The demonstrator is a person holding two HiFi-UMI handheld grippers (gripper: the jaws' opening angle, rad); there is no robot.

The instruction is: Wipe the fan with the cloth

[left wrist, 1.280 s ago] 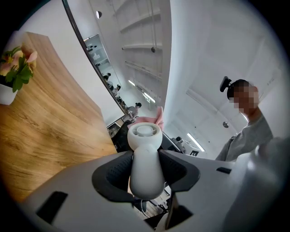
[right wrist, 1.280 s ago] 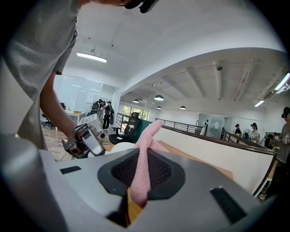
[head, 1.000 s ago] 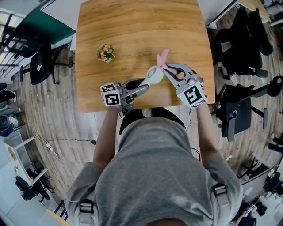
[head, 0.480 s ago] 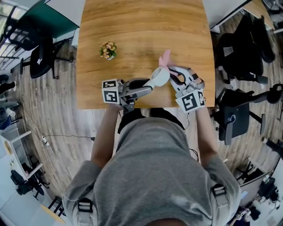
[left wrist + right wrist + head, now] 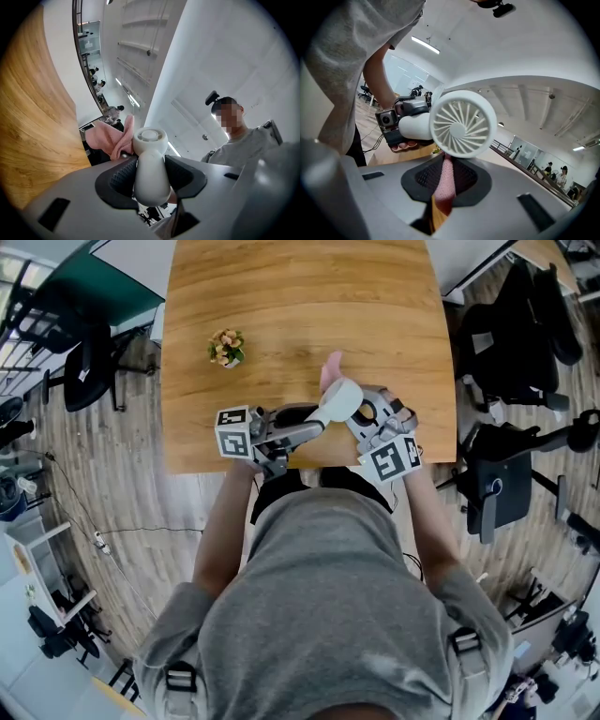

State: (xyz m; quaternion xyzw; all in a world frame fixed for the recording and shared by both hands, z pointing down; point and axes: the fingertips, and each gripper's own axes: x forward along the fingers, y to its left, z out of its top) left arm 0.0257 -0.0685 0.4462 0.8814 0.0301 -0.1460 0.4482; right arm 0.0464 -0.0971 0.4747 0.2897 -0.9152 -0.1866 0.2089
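A small white hand fan (image 5: 342, 399) is held by its handle (image 5: 150, 176) in my left gripper (image 5: 314, 420), whose jaws are shut on it; the fan is lifted off the wooden table (image 5: 300, 296). The right gripper view faces the fan's round grille (image 5: 462, 123). My right gripper (image 5: 356, 420) is shut on a pink cloth (image 5: 446, 180), which reaches up to the lower rim of the grille. In the head view the cloth (image 5: 330, 367) pokes out beyond the fan head. The left gripper view shows the cloth (image 5: 110, 138) bunched just behind the fan.
A small potted flower (image 5: 226, 348) stands on the table to the left. The table's near edge (image 5: 309, 465) lies just under both grippers. Office chairs (image 5: 511, 343) stand on the floor to the right and a dark chair (image 5: 89, 362) to the left.
The fan has risen and tilted up. My right gripper has moved left with the cloth, bringing it against the fan head.
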